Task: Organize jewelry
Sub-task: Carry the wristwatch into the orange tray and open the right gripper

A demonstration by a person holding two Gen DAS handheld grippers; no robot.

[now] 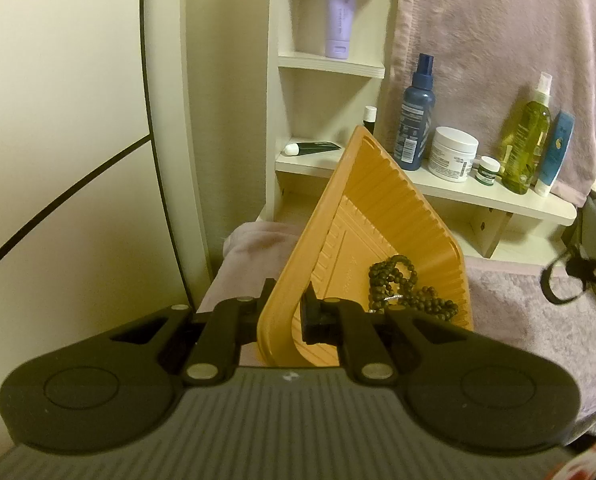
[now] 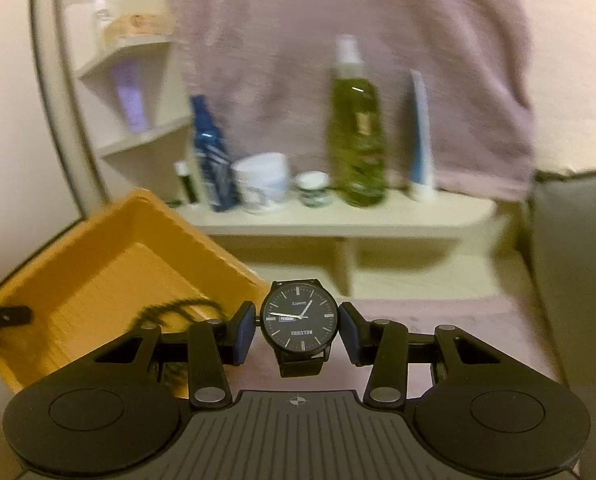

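Note:
My left gripper (image 1: 289, 298) is shut on the near rim of an orange ribbed tray (image 1: 361, 200), which it holds tilted up on edge. A string of black beads (image 1: 401, 284) lies in the tray's low corner. In the right wrist view the same tray (image 2: 98, 264) sits at the lower left with the beads (image 2: 174, 308) blurred inside, and a left finger (image 2: 2, 316) shows on its rim. My right gripper (image 2: 299, 328) is shut on a black-faced wristwatch (image 2: 299, 316), dial toward the camera and strap hanging below, just right of the tray.
A white shelf (image 1: 477, 196) behind the tray carries a blue spray bottle (image 1: 413, 120), a white jar (image 1: 453, 154), a small jar, a green bottle (image 1: 525, 136) and a blue tube. A lilac tube stands higher up. A pink fleece blanket (image 1: 537, 320) covers the surface; a black strap (image 1: 565, 276) lies at right.

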